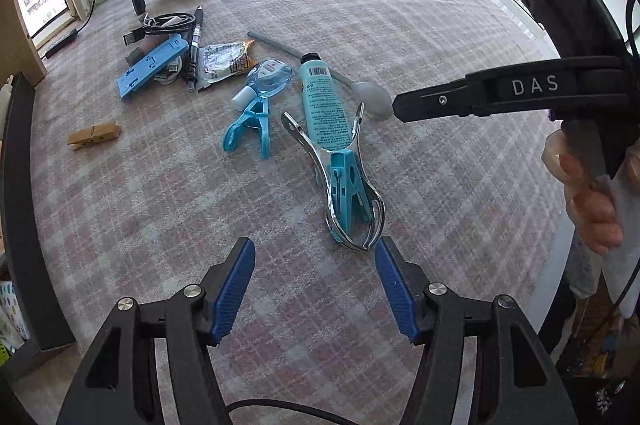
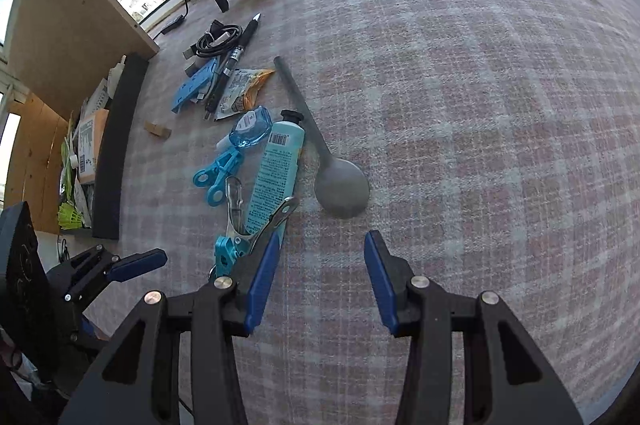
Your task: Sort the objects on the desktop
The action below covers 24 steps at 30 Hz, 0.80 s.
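both claws empty, spread wide: left claw (image 1: 315, 279) just before the metal clip (image 1: 344, 181), right claw (image 2: 320, 277) near the grey spoon (image 2: 340, 185).

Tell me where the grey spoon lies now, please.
The grey spoon lies flat on the checked cloth, right beside the light blue tube, on its right side in the right wrist view, just ahead of the open right gripper.

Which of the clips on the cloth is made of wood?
The small brown clothespin, lying alone, apart from the pile. The other clips are blue plastic or chrome.
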Available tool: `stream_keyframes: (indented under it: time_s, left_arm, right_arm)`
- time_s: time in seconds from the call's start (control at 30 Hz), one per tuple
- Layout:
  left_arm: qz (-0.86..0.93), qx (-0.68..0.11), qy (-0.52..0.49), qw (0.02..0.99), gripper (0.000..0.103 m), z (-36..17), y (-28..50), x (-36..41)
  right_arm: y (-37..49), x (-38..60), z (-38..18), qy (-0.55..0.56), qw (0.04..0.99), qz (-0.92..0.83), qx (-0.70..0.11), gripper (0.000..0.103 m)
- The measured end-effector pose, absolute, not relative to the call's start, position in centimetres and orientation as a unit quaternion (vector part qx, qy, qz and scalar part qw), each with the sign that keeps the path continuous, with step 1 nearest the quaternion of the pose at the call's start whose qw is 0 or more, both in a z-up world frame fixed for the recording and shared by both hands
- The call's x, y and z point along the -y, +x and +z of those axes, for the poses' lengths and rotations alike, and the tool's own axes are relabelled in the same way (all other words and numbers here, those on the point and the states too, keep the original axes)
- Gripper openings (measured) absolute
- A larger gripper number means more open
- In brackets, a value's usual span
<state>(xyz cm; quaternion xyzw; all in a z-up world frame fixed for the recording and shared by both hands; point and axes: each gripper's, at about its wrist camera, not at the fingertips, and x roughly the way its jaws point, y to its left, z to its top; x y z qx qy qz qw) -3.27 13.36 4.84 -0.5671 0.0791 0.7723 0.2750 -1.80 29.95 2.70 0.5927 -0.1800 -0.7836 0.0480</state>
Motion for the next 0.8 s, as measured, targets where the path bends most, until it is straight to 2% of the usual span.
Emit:
stream_keyframes:
  time_s: [0.33,0.5,0.57,0.63,0.7,0.8]
  left_arm:
    - [0.791,-0.097,-0.544,0.262,0.061,4.0,-2.7,-15.3]
    - [0.794,-0.100,-0.541,0.259,0.059,3.4,-2.8,-15.6]
    - [0.795,-0.104,-0.538,0.261,0.055,3.2,-2.9,-15.7]
    - [0.793,-0.100,-0.537,0.269,0.042,3.2,-2.9,-15.8]
    - [0.794,-0.097,-0.535,0.272,0.035,3.2,-2.8,-15.8]
    - [0.795,-0.095,-0.531,0.277,0.033,3.5,-2.6,-15.8]
  right_arm:
    - [-5.2,-27.7,1.0,0.618,0.027,-0.758,0.207,0.042]
    - [-5.6,-27.7,0.1,0.630,0.010,-0.743,0.224,0.021]
    - [-5.6,-27.7,-0.1,0.633,0.007,-0.740,0.229,0.017]
    - [-5.5,-27.8,-0.1,0.634,0.002,-0.738,0.231,0.015]
    - [-5.4,-27.9,0.0,0.632,-0.003,-0.739,0.235,0.015]
    - [-5.4,-27.9,0.2,0.628,-0.003,-0.739,0.245,0.014]
